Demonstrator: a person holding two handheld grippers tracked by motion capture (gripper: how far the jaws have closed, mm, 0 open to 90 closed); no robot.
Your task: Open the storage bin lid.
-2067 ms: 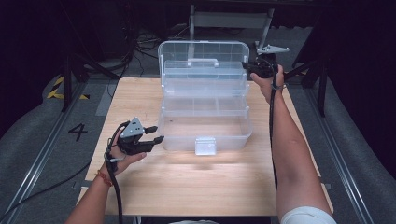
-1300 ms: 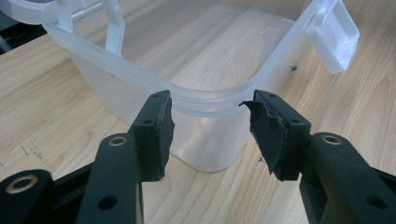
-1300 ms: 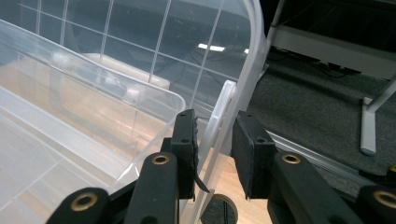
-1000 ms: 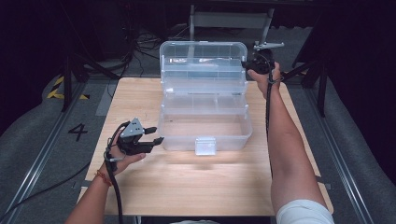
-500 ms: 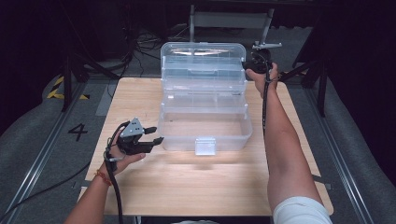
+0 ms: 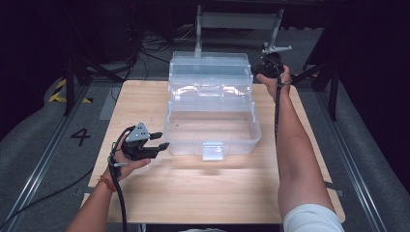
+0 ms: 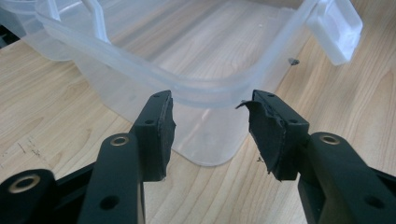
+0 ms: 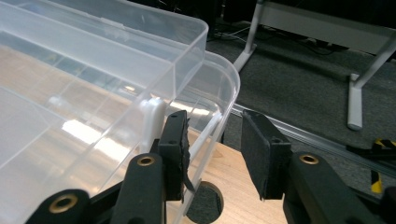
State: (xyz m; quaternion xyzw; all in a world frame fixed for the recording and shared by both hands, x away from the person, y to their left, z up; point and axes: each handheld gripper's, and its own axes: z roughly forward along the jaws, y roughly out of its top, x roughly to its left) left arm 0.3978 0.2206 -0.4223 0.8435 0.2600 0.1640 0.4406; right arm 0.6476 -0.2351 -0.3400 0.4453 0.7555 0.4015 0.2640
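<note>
Left claw (image 6: 162,143) rests on the pale wooden counter (image 6: 212,193), jaws apart and empty, just beside the front left corner of the clear plastic hinged storage box (image 6: 212,123). Right claw (image 8: 215,140) at the box's raised lid (image 8: 116,70) has just been opening, nothing clamped. Box sits mid-counter, open.

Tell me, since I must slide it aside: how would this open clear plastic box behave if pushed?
The clear plastic box looks empty and thin-walled, so probably light and easy to slide on the smooth wooden table. Its raised lid may make it back-heavy and apt to tip. The walls likely flex slightly.
</note>
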